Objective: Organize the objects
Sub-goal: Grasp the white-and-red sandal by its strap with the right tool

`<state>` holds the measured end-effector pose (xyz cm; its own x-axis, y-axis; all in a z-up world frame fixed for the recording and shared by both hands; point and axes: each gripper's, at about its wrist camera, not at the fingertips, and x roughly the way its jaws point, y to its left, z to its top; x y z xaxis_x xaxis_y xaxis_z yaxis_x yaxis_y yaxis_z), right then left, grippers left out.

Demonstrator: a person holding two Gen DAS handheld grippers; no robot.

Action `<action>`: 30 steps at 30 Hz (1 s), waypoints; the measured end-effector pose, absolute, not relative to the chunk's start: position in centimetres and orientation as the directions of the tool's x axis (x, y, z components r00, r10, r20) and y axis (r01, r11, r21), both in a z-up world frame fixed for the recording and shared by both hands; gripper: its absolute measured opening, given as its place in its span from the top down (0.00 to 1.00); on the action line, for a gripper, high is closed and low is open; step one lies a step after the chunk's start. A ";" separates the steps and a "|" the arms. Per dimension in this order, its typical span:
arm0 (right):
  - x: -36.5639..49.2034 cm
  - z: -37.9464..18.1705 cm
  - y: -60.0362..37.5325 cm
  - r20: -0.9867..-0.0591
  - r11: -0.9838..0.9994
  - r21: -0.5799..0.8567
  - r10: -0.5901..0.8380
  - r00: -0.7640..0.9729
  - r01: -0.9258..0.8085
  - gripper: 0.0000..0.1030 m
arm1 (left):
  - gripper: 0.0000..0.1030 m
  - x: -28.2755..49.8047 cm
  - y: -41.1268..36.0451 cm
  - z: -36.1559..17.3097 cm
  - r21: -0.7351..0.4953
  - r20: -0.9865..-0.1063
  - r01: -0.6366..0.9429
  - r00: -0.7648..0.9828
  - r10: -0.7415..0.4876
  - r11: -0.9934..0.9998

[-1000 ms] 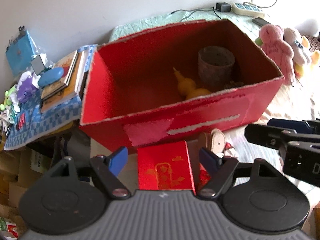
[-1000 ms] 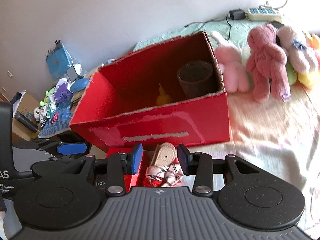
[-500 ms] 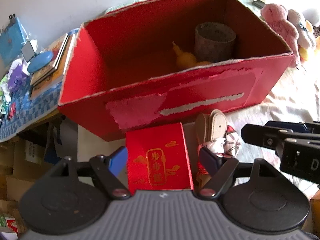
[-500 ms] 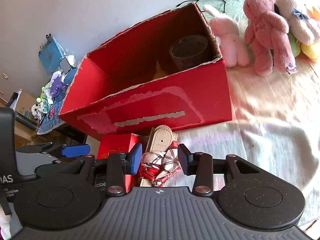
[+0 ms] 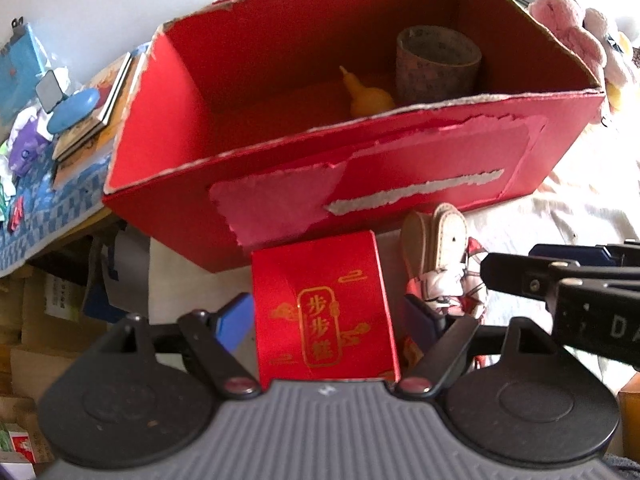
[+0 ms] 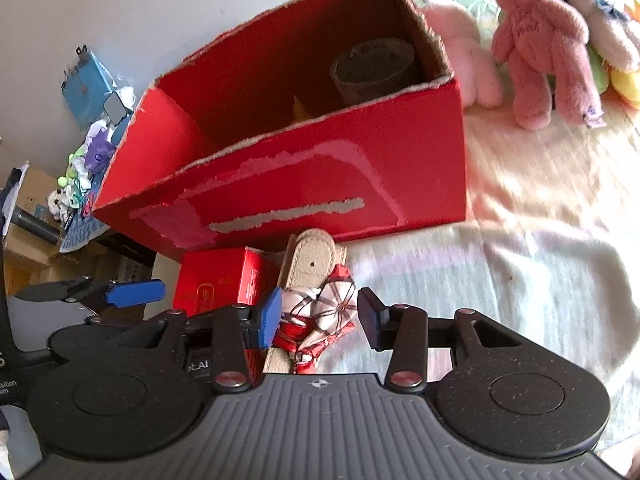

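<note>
A small red gift box with gold characters (image 5: 326, 304) lies in front of a big open red cardboard box (image 5: 360, 184). My left gripper (image 5: 332, 320) is open with its jaws either side of the gift box. A beige sandal with a red-and-white patterned bow (image 6: 316, 304) lies to the right of the gift box (image 6: 216, 280). My right gripper (image 6: 318, 320) is open around the sandal's bow. The big box (image 6: 320, 168) holds a yellow gourd (image 5: 366, 96) and a brown patterned cylinder (image 5: 436, 64).
Pink and white plush toys (image 6: 536, 40) sit right of the big box on a pale bedsheet (image 6: 520, 240). A cluttered side table with books and small items (image 5: 60, 120) stands left. Cardboard boxes (image 5: 32, 320) lie below it.
Both grippers have moved forward and down over the gift box and the sandal. The right jaws now stand wider around the bow.
</note>
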<state>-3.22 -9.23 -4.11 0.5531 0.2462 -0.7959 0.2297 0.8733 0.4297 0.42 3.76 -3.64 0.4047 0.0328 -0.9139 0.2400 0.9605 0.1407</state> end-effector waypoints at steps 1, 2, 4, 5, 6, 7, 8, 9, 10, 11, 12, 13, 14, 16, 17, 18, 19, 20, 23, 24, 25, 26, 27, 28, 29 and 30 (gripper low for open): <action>-3.1 -4.2 -9.2 -0.798 0.874 0.430 0.250 0.549 0.226 0.56 | 0.20 0.4 3.9 -3.8 0.138 -0.914 0.239 0.404 0.031 0.961; -3.1 -4.3 -9.1 -0.799 0.877 0.427 0.252 0.546 0.221 0.56 | 0.20 0.4 4.1 -3.9 0.133 -0.915 0.241 0.402 0.026 0.961; -2.9 -4.5 -8.9 -0.803 0.882 0.421 0.253 0.540 0.213 0.56 | 0.20 0.3 4.5 -4.1 0.123 -0.917 0.243 0.398 0.017 0.962; -2.8 -4.6 -8.8 -0.805 0.883 0.419 0.254 0.536 0.211 0.56 | 0.20 0.2 4.7 -4.2 0.117 -0.918 0.244 0.397 0.010 0.963; -2.6 -4.7 -8.7 -0.808 0.885 0.417 0.256 0.530 0.209 0.55 | 0.20 0.1 4.9 -4.2 0.109 -0.918 0.246 0.397 0.003 0.963; -2.4 -4.9 -8.5 -0.812 0.887 0.415 0.260 0.523 0.204 0.55 | 0.20 0.0 5.1 -4.3 0.103 -0.918 0.250 0.397 -0.005 0.963; -2.3 -5.0 -8.3 -0.816 0.890 0.412 0.264 0.514 0.197 0.55 | 0.20 -0.1 5.2 -4.3 0.099 -0.918 0.254 0.397 -0.011 0.962; -2.1 -5.2 -8.0 -0.819 0.893 0.408 0.265 0.509 0.191 0.55 | 0.20 -0.2 5.3 -4.3 0.096 -0.917 0.258 0.398 -0.015 0.961; -2.0 -5.3 -7.8 -0.820 0.895 0.406 0.267 0.505 0.186 0.55 | 0.20 -0.3 5.4 -4.3 0.093 -0.916 0.259 0.400 -0.019 0.961; -1.8 -5.4 -7.7 -0.823 0.898 0.402 0.268 0.500 0.181 0.55 | 0.20 -0.4 5.6 -4.3 0.088 -0.916 0.262 0.401 -0.025 0.961; -1.7 -5.5 -7.5 -0.827 0.902 0.395 0.266 0.495 0.176 0.55 | 0.20 -0.5 5.7 -4.3 0.082 -0.914 0.265 0.404 -0.033 0.961; -1.5 -5.6 -7.3 -0.832 0.906 0.386 0.261 0.490 0.172 0.54 | 0.20 -0.7 5.8 -4.2 0.076 -0.912 0.269 0.408 -0.042 0.960; -1.4 -5.7 -7.2 -0.836 0.910 0.379 0.258 0.485 0.170 0.54 | 0.20 -0.8 6.0 -4.2 0.069 -0.910 0.271 0.411 -0.050 0.960; -1.1 -6.0 -7.1 -0.843 0.913 0.372 0.257 0.473 0.166 0.53 | 0.20 -1.0 6.2 -4.2 0.060 -0.907 0.277 0.416 -0.064 0.959; -1.1 -6.0 -7.0 -0.843 0.915 0.370 0.258 0.472 0.161 0.53 | 0.20 -1.0 6.3 -4.2 0.059 -0.907 0.280 0.416 -0.066 0.958; -1.1 -6.0 -6.9 -0.845 0.919 0.362 0.253 0.471 0.156 0.52 | 0.20 -1.0 6.4 -4.2 0.060 -0.907 0.282 0.416 -0.065 0.958; -1.0 -6.0 -6.8 -0.847 0.924 0.353 0.247 0.471 0.150 0.50 | 0.20 -1.1 6.4 -4.3 0.063 -0.908 0.283 0.415 -0.063 0.957; -1.1 -5.9 -6.8 -0.849 0.928 0.343 0.241 0.471 0.145 0.49 | 0.20 -1.1 6.4 -4.4 0.065 -0.908 0.285 0.415 -0.062 0.956; -1.2 -5.9 -7.0 -0.853 0.935 0.326 0.226 0.469 0.141 0.45 | 0.20 -1.3 6.6 -4.4 0.070 -0.905 0.291 0.420 -0.062 0.954; -1.3 -5.9 -7.1 -0.854 0.936 0.322 0.223 0.470 0.141 0.44 | 0.20 -1.4 6.6 -4.4 0.067 -0.905 0.293 0.420 -0.066 0.954; -1.5 -5.9 -7.3 -0.854 0.936 0.321 0.222 0.471 0.141 0.44 | 0.20 -1.4 6.7 -4.4 0.061 -0.905 0.296 0.419 -0.072 0.953; -1.6 -5.9 -7.5 -0.854 0.936 0.320 0.220 0.471 0.144 0.42 | 0.20 -1.5 6.7 -4.3 0.057 -0.905 0.301 0.418 -0.078 0.952; -1.8 -5.8 -7.8 -0.855 0.935 0.321 0.218 0.471 0.148 0.41 | 0.20 -1.5 6.7 -4.3 0.053 -0.904 0.306 0.420 -0.084 0.951; -2.0 -5.8 -8.2 -0.854 0.933 0.327 0.222 0.470 0.153 0.40 | 0.20 -1.6 6.7 -4.2 0.051 -0.901 0.312 0.423 -0.091 0.949; -2.1 -5.8 -8.6 -0.853 0.929 0.334 0.226 0.471 0.158 0.40 | 0.20 -1.6 6.7 -4.1 0.048 -0.899 0.318 0.427 -0.098 0.947; -2.4 -5.8 -9.0 -0.851 0.927 0.338 0.226 0.474 0.164 0.39 | 0.20 -1.7 6.5 -3.9 0.043 -0.896 0.326 0.430 -0.108 0.944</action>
